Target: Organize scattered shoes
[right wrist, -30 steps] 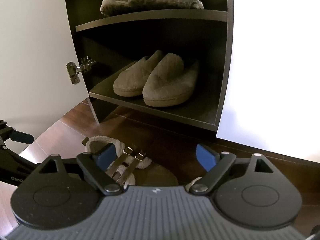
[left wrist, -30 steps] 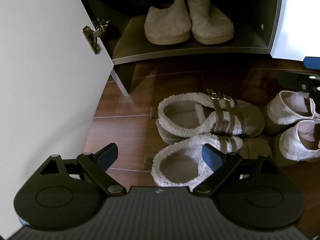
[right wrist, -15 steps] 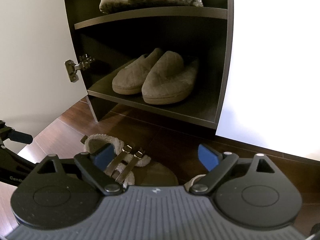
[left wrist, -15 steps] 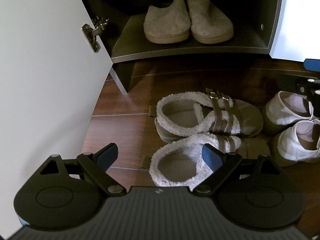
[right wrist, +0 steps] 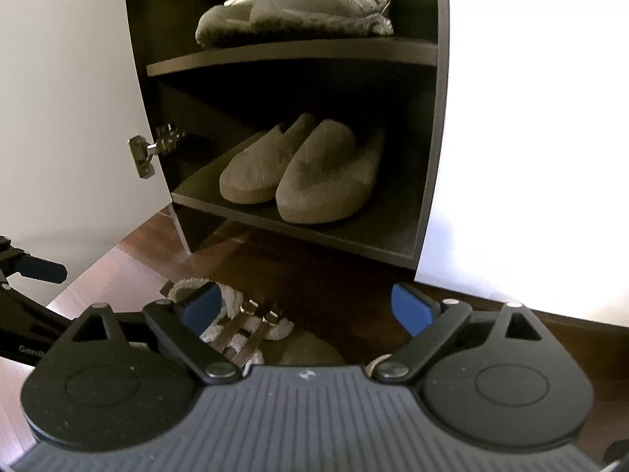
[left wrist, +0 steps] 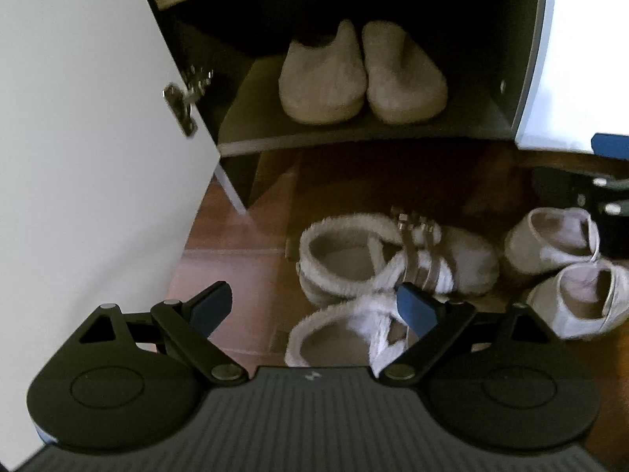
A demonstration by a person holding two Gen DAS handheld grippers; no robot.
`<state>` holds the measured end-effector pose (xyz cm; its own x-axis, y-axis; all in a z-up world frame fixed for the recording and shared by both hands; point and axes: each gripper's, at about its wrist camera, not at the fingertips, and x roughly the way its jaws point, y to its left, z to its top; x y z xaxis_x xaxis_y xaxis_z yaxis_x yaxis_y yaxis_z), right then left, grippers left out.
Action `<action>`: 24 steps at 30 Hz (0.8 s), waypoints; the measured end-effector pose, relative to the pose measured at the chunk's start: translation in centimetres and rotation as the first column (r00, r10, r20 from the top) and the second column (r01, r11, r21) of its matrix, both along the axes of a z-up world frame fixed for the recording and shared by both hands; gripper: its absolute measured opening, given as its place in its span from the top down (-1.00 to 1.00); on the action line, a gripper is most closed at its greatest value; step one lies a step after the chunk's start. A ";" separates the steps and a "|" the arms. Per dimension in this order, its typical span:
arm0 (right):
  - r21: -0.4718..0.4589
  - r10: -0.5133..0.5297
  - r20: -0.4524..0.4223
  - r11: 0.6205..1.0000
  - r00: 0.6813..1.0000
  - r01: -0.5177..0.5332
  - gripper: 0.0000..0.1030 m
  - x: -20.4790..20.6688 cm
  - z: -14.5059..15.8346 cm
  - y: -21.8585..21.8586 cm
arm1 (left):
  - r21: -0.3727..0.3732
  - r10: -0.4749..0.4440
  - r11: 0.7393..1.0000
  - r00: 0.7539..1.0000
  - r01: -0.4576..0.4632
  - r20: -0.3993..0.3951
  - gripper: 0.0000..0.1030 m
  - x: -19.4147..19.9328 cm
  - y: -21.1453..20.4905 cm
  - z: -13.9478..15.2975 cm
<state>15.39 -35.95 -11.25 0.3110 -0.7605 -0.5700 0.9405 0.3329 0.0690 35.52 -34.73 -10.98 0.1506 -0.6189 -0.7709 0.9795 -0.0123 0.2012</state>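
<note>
Open shoe cabinet [right wrist: 428,149] ahead, doors swung wide. Grey slippers [left wrist: 361,74] paired on the lower shelf [left wrist: 354,137]; pale sneakers [right wrist: 298,4] on the shelf above. On the wooden floor [left wrist: 243,244] in front: two fleece-lined strap shoes [left wrist: 393,259] side by side, and just right of them a pair of white shoes [left wrist: 566,271].

Left tool [left wrist: 314,308] spread wide, gripping nothing, hanging over the nearer fleece shoe. Right tool [right wrist: 302,306] likewise wide and empty, above the floor shoes and facing the cabinet.

Likely step: picking up floor shoes for shelving (some pairs already shelved, some still out). Next calls for lowering onto a shoe's fleecy collar and closing on it.

Room: free shelf space right of the slippers; left door edge and hinge [left wrist: 182,104] close by; shelf lip and cabinet side walls to clear.
</note>
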 end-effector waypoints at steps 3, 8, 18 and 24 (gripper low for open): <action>-0.035 -0.021 0.015 0.999 1.000 0.022 -0.84 -0.6 1.8 0.0 | -0.030 -0.002 1.000 1.000 0.002 0.010 -0.81 -0.3 -0.5 1.4; -0.096 -0.060 0.047 0.993 0.997 0.064 -0.88 -1.6 5.1 -0.1 | -0.088 -0.008 0.996 1.000 0.010 0.026 -0.81 -1.0 -2.0 4.5; -0.203 -0.094 0.105 0.972 0.990 0.114 -0.98 -2.6 12.7 -0.5 | -0.198 -0.013 0.980 0.997 0.027 0.072 -0.83 -2.3 -3.9 11.3; -0.256 -0.074 0.182 0.959 0.980 0.120 -0.98 -3.2 15.7 0.1 | -0.250 -0.016 0.967 0.994 0.042 0.104 -0.94 -3.1 -3.6 13.5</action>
<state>12.18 -35.83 4.49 0.3024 -0.9080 -0.2899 0.9513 0.2684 0.1516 32.44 -38.31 2.49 0.1983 -0.7959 -0.5720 0.9540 0.0228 0.2989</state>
